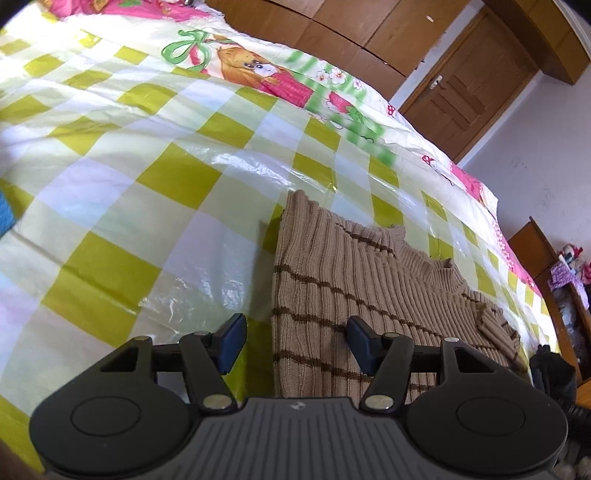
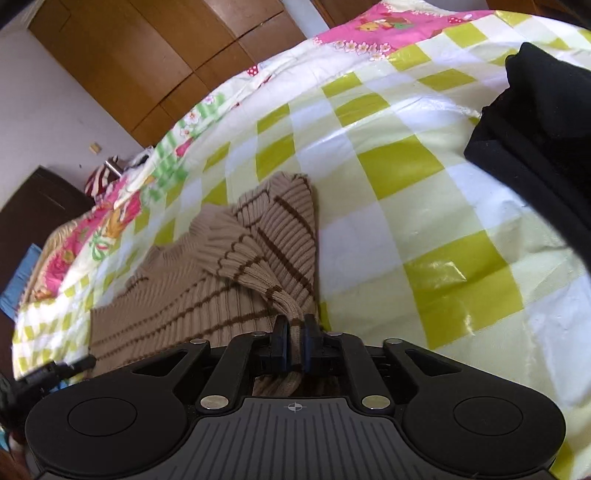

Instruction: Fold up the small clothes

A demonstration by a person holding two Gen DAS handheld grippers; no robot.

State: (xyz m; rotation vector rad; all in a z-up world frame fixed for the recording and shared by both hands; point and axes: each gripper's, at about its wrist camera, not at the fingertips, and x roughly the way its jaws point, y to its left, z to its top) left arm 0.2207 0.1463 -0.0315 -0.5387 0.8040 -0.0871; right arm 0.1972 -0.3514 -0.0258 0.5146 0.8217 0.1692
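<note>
Right gripper (image 2: 294,345): its jaws are clenched on a bunched fold of the tan sweater (image 2: 207,291), with ribbed knit squeezed between the two dark pads.
Held part: a narrow, twisted strip of knit with brown stripes, running up and away from the pads to a scalloped cuff (image 2: 236,258) that lies over the sweater's body.
Left gripper (image 1: 295,345): released, jaws standing wide apart, nothing pressed between the blue pads (image 1: 232,343).
Sweater relative to left gripper: its straight side edge passes through the gap between the open jaws; the right pad hangs over the knit, the left pad over bare cover. Whether either pad touches the cloth cannot be told.
Sweater: tan ribbed knit with thin brown stripes, lying mostly flat ahead of both grippers, its collar (image 1: 439,271) farther from them.
Surface: a bed under a glossy green-and-white checked cover (image 1: 155,177), beneath and all round the sweater.
Black cloth (image 2: 535,136): folded dark fabric on the cover, well apart from the sweater, far right of the right gripper.
Background: wooden wardrobe (image 1: 332,29) and a wooden door (image 1: 465,85) beyond the bed.
</note>
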